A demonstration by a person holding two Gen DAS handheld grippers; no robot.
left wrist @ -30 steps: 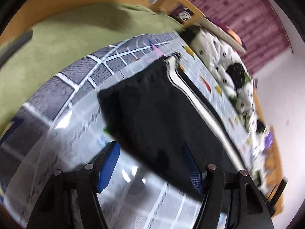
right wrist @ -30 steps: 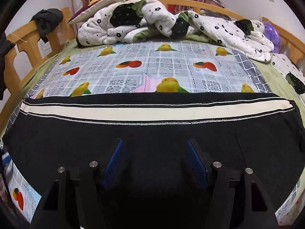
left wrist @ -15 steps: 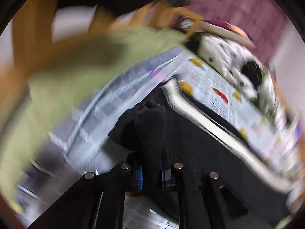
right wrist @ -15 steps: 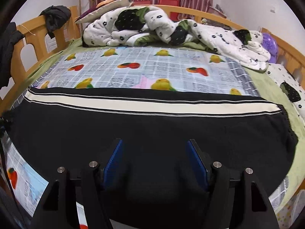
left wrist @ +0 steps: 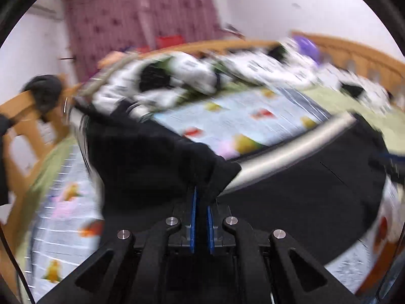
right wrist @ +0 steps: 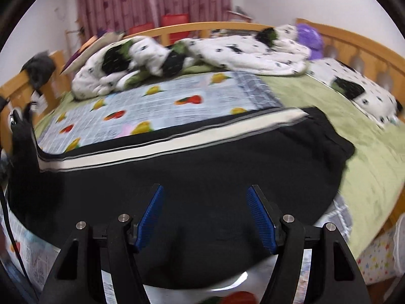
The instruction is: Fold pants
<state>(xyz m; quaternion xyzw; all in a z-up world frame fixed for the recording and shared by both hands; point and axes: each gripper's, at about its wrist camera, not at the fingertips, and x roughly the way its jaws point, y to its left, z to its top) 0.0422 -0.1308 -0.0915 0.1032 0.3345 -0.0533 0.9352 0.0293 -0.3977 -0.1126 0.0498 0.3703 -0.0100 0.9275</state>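
Observation:
Black pants with a white side stripe lie spread across the fruit-print sheet on the bed. My left gripper is shut on one end of the pants and holds that end lifted above the rest of the cloth; the view is blurred. The lifted end and left gripper show at the far left of the right wrist view. My right gripper is open and empty, hovering just above the middle of the pants.
A crumpled white spotted quilt lies at the far side of the bed. A green blanket covers the right side. Wooden bed rails run around the bed. Dark clothing hangs on the left rail.
My left gripper closed on the end of the pants, lifted it and swung it over the bed. My right gripper shifted right and stayed open.

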